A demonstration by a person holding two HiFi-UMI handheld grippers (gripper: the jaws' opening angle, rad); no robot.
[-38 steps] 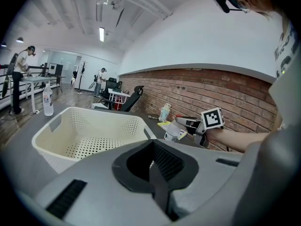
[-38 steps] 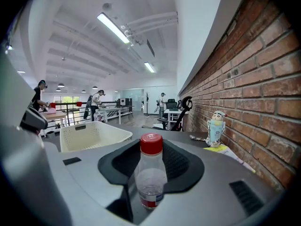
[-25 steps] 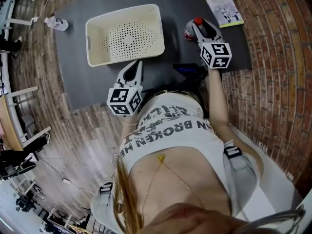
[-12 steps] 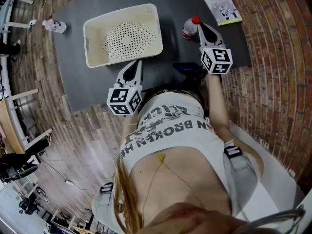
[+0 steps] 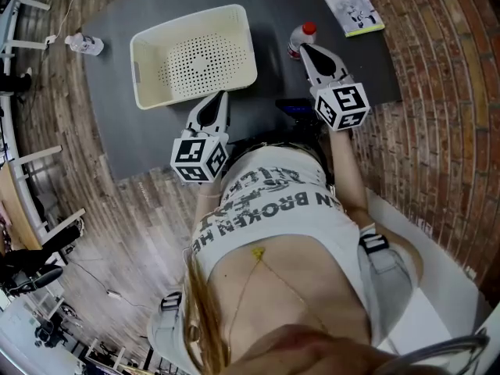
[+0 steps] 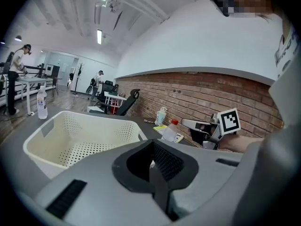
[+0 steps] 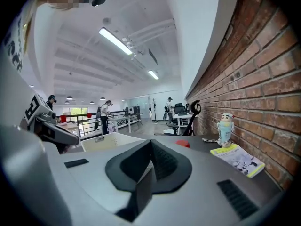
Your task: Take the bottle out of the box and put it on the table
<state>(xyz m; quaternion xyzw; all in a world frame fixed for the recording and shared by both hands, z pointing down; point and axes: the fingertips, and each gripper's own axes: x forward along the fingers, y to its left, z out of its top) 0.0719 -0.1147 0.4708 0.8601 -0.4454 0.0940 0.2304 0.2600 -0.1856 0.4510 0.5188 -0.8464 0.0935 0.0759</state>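
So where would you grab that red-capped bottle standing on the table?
Grip the bottle around its clear body, below the red cap, coming in level from the near side. It stands upright on the table, with its round sides free.

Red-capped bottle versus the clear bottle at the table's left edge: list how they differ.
Cap: the red-capped bottle has a red one, the clear bottle a pale one. Shape: in the left gripper view the red-capped bottle is squat with sloping shoulders, the clear bottle tall and slim. Place: the red-capped bottle stands right of the basket, the clear bottle left of it. Both are see-through and upright.
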